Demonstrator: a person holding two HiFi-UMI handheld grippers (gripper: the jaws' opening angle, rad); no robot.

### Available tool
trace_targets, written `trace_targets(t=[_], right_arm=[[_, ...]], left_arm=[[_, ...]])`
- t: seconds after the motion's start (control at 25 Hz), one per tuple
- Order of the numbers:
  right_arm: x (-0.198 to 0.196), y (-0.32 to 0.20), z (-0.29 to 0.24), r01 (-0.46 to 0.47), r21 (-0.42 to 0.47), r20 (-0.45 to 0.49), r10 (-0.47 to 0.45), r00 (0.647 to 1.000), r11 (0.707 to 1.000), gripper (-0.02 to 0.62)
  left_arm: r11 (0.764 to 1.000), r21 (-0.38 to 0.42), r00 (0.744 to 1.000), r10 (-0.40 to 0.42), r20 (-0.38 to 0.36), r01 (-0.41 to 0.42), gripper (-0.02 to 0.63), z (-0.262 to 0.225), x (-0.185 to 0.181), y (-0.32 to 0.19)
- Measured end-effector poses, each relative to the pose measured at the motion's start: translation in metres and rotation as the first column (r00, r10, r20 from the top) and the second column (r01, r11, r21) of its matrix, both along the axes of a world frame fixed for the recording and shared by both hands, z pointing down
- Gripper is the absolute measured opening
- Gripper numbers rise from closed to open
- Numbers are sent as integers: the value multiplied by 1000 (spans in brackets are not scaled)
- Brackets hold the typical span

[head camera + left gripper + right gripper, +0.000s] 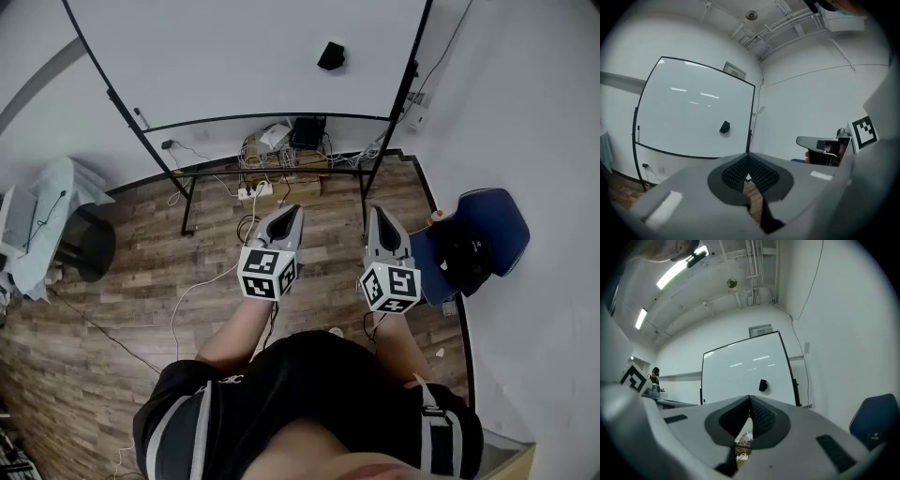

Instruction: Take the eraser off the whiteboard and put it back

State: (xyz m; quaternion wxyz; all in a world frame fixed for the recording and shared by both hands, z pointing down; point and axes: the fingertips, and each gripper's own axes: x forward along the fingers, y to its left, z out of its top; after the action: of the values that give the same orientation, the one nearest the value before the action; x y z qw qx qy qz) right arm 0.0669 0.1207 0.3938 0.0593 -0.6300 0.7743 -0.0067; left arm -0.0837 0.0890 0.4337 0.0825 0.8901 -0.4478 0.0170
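Observation:
A small black eraser (331, 55) sticks to the whiteboard (234, 56) near its right side, far ahead of both grippers. The left gripper view shows the eraser (724, 127) low on the board (689, 112); the right gripper view has the eraser (763, 385) just above the jaws, on the board (736, 376). My left gripper (289, 214) and right gripper (378, 214) hover side by side over the wood floor, pointing at the board's stand. Both are shut and hold nothing: the left gripper's (748, 158) and right gripper's (750, 401) tips meet.
Cables and a power strip (258, 192) lie under the whiteboard's stand. A blue chair (478, 239) stands against the right wall. At the left are a black round bin (89, 246) and a covered table (42, 220).

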Motion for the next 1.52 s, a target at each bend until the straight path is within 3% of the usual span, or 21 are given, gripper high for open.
trace_targets(t=[0.4, 0.96, 1.12, 1.52], right_arm=[[27, 5, -1, -30, -8, -16, 30, 999, 1000, 6], [60, 6, 13, 65, 4, 23, -65, 998, 998, 6], [64, 7, 18, 93, -3, 17, -93, 995, 996, 6], [78, -39, 14, 77, 18, 16, -77, 997, 997, 6]], left_arm=[[1000, -8, 1000, 13, 18, -13, 9, 2, 29, 7], [999, 31, 1000, -25, 18, 24, 9, 2, 73, 20], [999, 10, 999, -39, 22, 39, 9, 13, 79, 25], [1000, 24, 1000, 15, 20, -15, 9, 16, 98, -23]])
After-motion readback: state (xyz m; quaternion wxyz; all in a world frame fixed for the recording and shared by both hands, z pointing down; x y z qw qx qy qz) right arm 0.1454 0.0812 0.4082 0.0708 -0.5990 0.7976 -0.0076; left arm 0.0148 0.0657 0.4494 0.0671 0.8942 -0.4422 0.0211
